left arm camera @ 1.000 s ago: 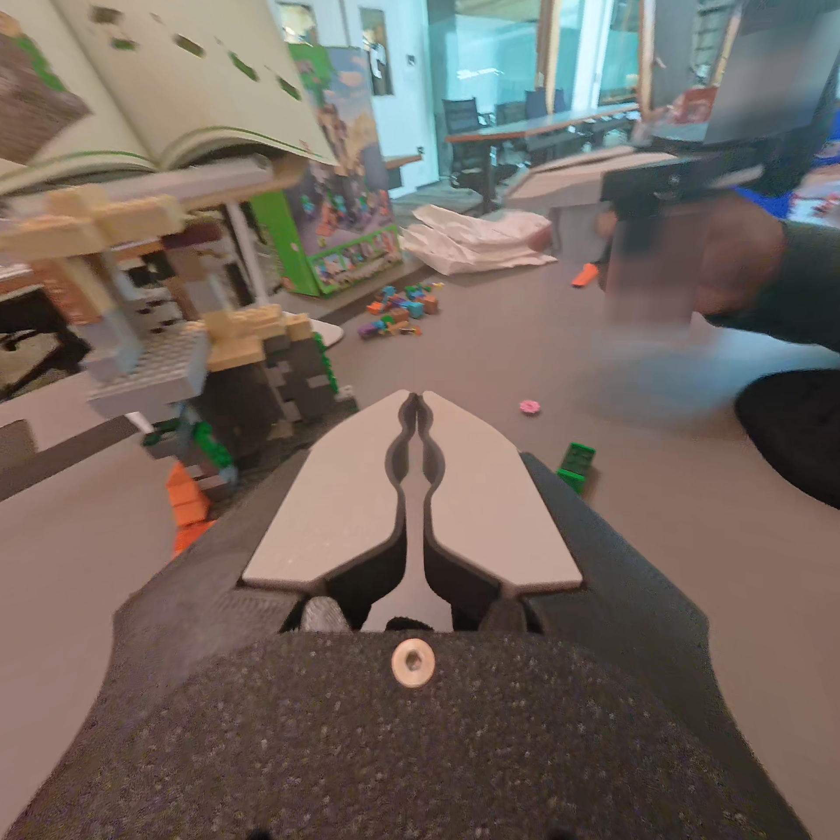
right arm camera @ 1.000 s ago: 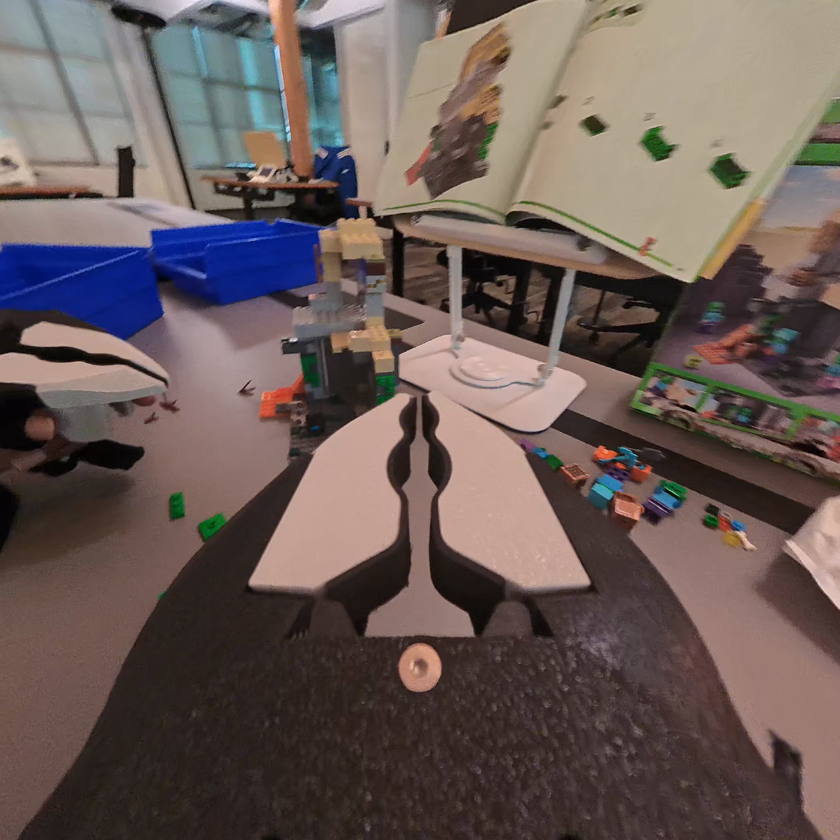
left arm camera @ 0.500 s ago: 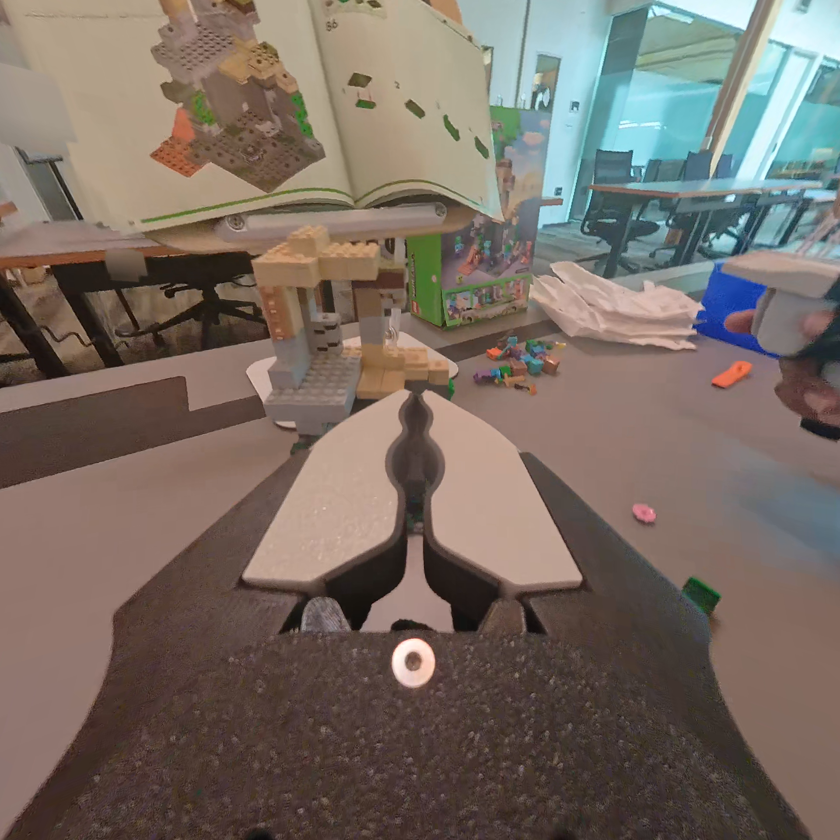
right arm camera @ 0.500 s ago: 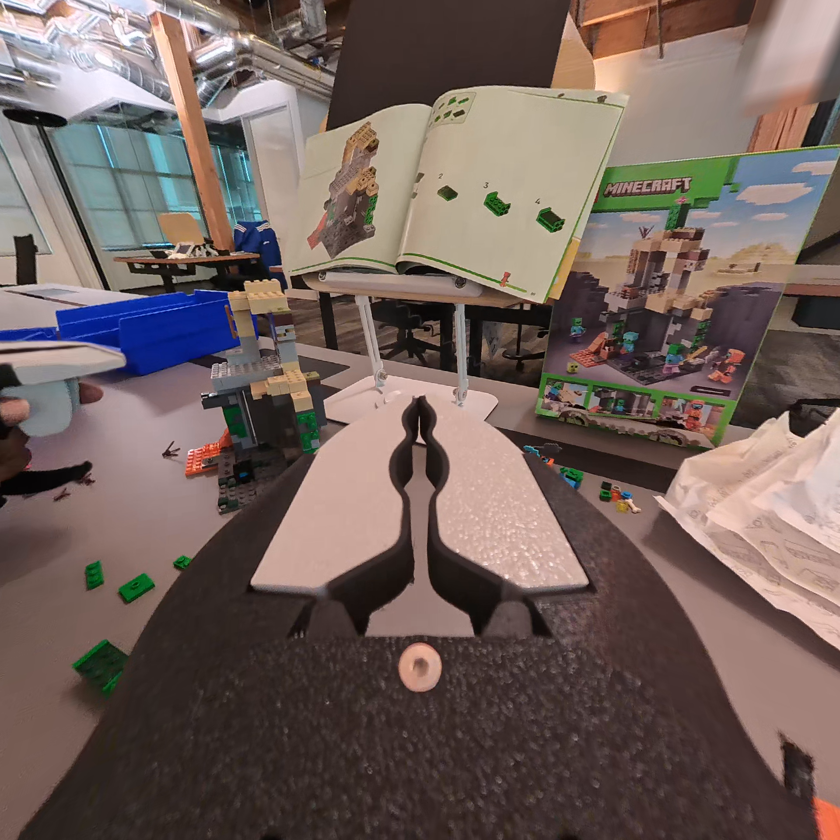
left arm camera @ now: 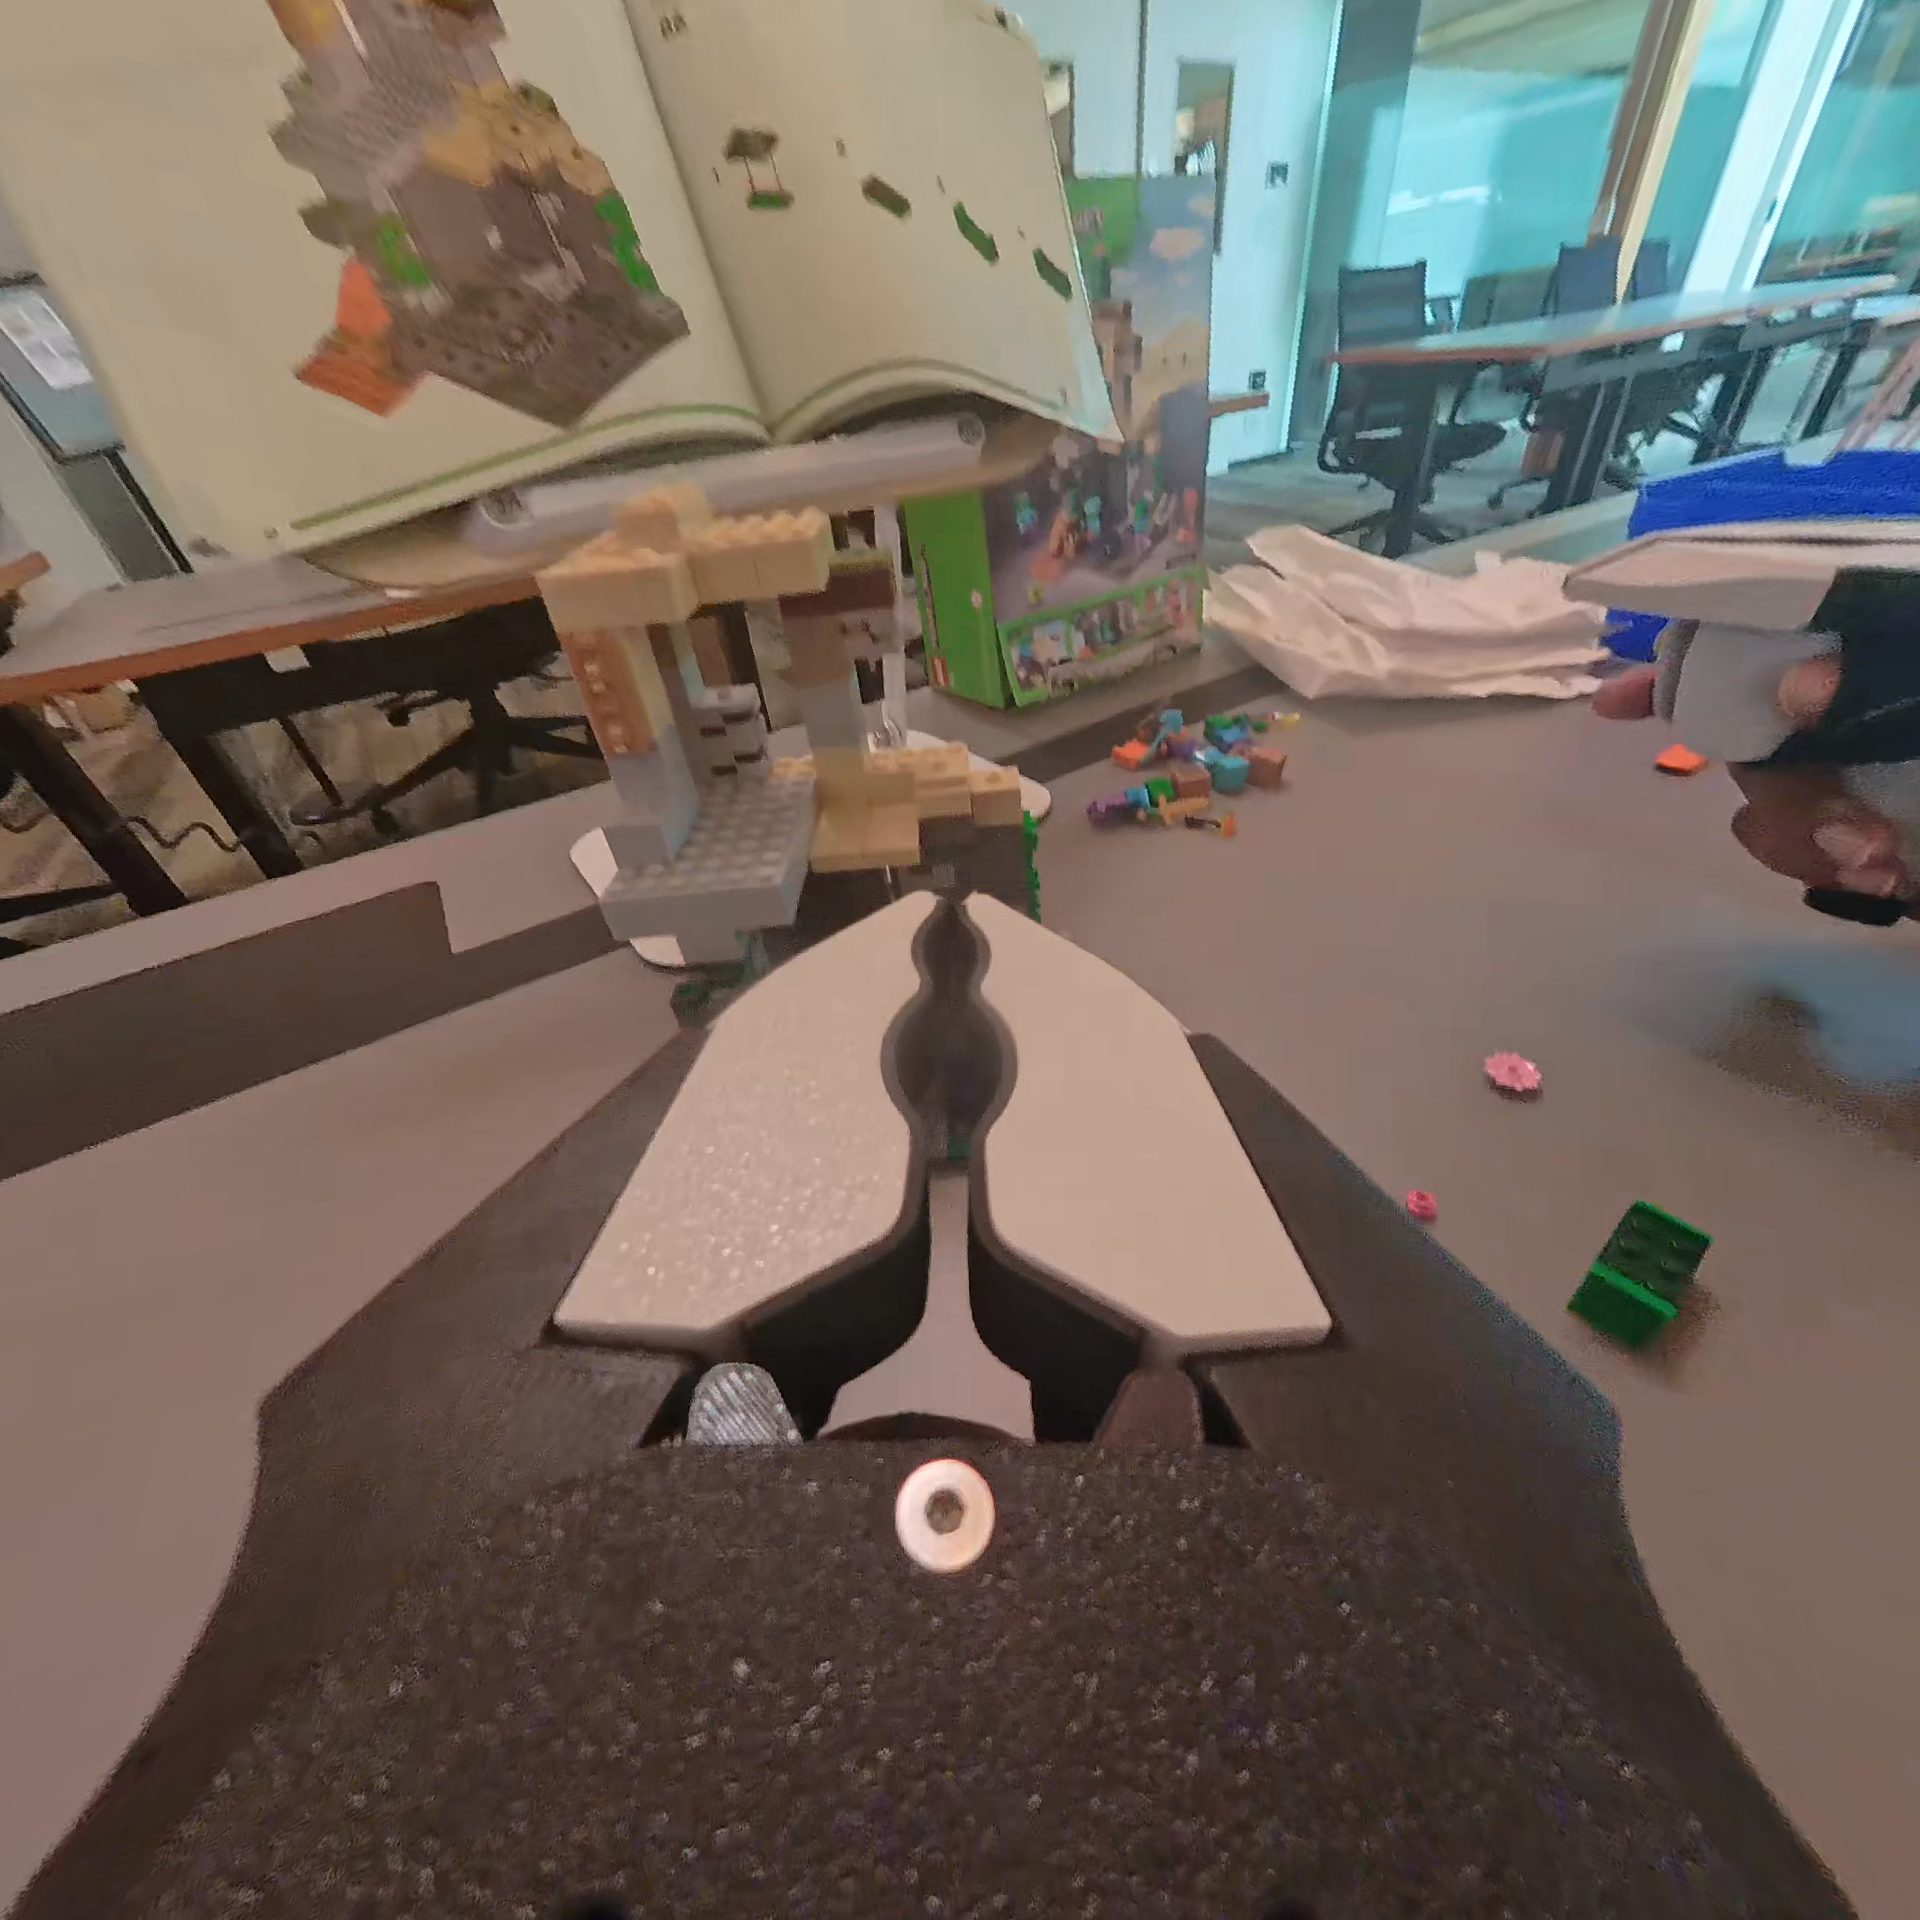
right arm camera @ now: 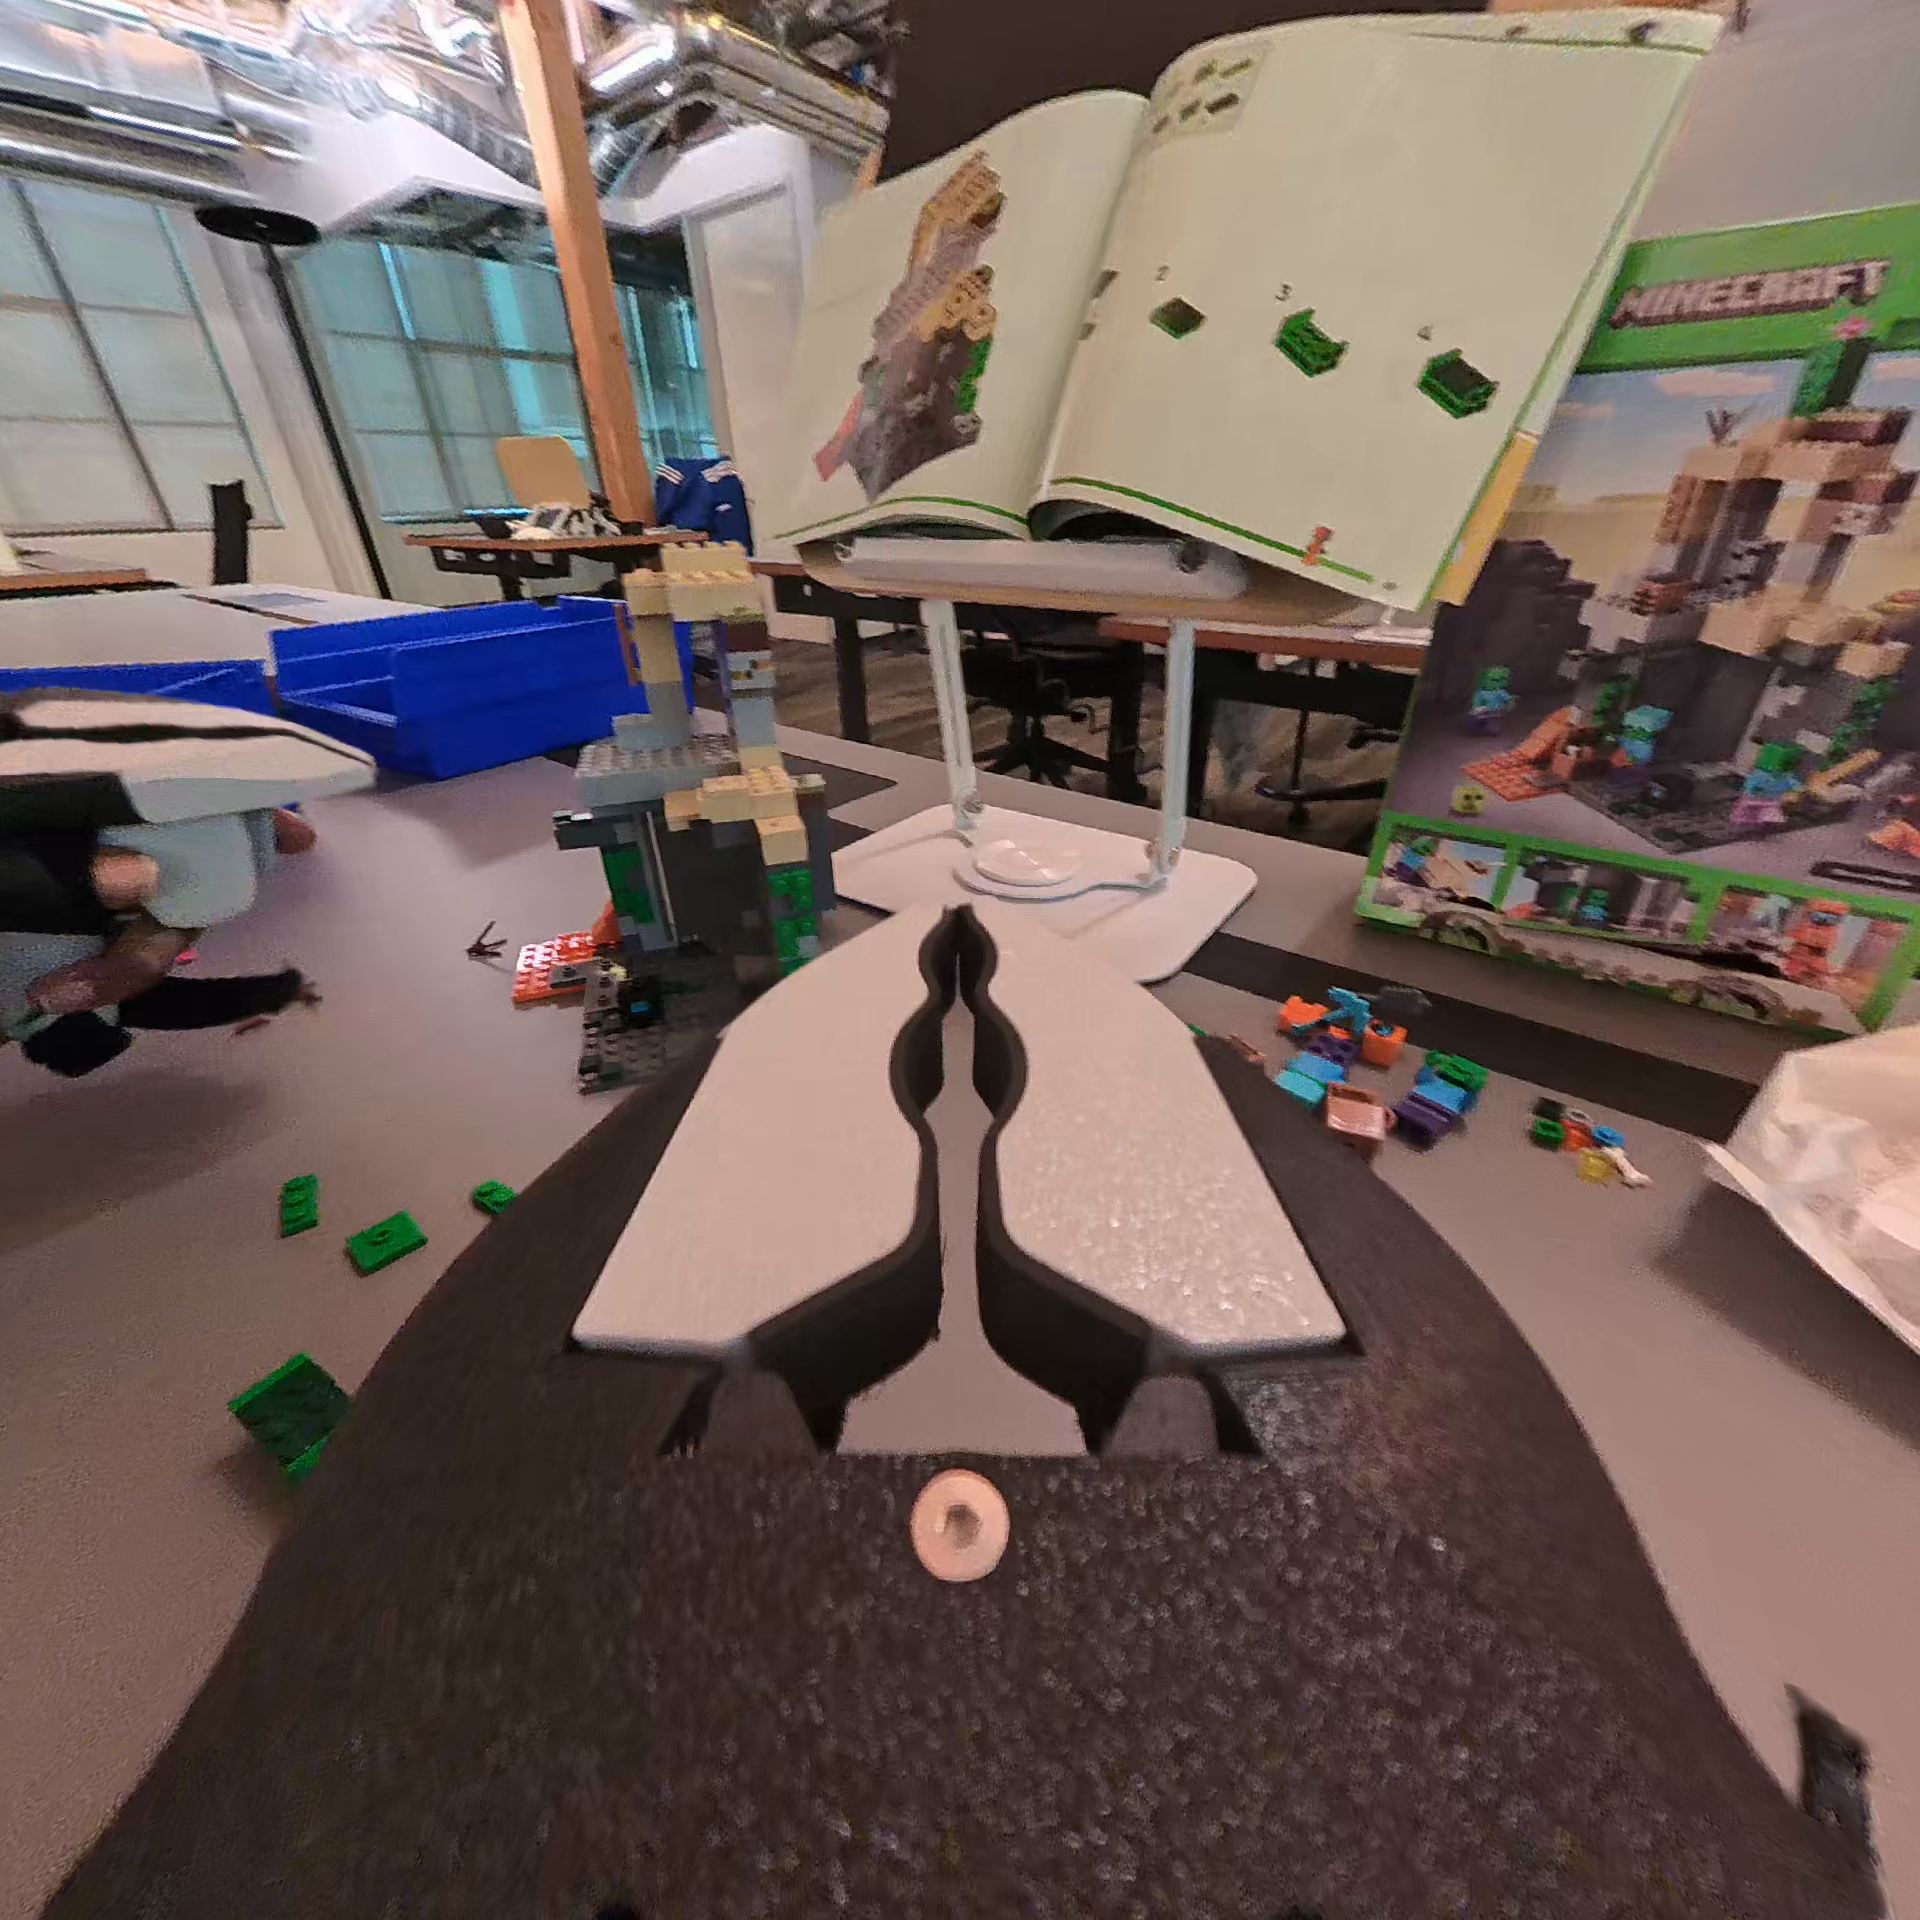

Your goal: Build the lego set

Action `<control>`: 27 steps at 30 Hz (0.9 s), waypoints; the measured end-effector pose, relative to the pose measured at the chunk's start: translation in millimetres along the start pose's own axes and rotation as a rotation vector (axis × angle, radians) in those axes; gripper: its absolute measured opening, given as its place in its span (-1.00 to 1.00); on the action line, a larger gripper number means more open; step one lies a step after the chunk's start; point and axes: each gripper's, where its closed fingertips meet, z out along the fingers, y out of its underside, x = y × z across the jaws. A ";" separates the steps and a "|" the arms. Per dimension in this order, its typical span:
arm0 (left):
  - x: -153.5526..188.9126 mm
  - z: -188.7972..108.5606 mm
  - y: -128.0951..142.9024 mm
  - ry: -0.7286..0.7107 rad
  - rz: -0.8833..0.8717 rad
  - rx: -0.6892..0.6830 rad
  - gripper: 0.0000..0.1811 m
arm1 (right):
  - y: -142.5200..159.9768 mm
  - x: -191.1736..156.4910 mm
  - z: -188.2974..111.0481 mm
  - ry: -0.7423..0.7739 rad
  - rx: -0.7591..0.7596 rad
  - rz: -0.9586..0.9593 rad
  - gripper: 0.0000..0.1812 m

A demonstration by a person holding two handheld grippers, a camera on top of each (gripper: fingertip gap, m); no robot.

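The partly built lego model (left arm camera: 748,727), tan and grey on a dark base, stands on the grey table just ahead of my left gripper (left arm camera: 948,906), which is shut. In the right wrist view the model (right arm camera: 707,810) is ahead and left of my right gripper (right arm camera: 958,914), which is also shut. I see no brick held in either. The open instruction book (right arm camera: 1247,312) rests on a white stand behind the model. A green brick (left arm camera: 1636,1273) lies to the right of my left gripper. The right gripper (left arm camera: 1766,644) shows at the far right of the left wrist view.
The set's box (right arm camera: 1662,675) stands at the back right. A pile of coloured pieces (right arm camera: 1371,1070) lies before it. Green plates (right arm camera: 384,1242) and a green brick (right arm camera: 291,1408) lie at the left. Blue bins (right arm camera: 457,675) and white bags (left arm camera: 1403,613) sit farther off. My hands' fingertips stand some 25 cm from each other.
My left gripper has swung to face the model, which now sits centred and close. My right gripper has turned and the model and book now look nearer. Both stay shut.
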 end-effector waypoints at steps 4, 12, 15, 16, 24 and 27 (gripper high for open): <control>1.2 -0.9 4.7 0.030 0.005 -0.014 -1.00 | 0.6 -15.4 2.0 -0.072 0.000 -0.029 -1.00; 0.8 1.5 16.3 0.056 0.016 -0.045 -1.00 | 17.8 -28.4 6.1 -0.108 -0.101 -0.145 -1.00; -1.1 2.3 18.0 0.051 0.023 -0.045 -1.00 | 20.9 -26.6 6.0 -0.102 -0.125 -0.121 -1.00; -1.4 2.4 18.0 0.049 0.022 -0.043 -1.00 | 22.2 -25.6 5.9 -0.099 -0.140 -0.120 -1.00; -4.5 1.7 16.5 0.047 -0.003 -0.050 -1.00 | 31.9 -32.0 4.6 -0.134 -0.198 -0.170 -1.00; -3.2 2.3 20.7 0.072 0.000 -0.064 -1.00 | 36.6 -35.5 5.7 -0.147 -0.208 -0.172 -1.00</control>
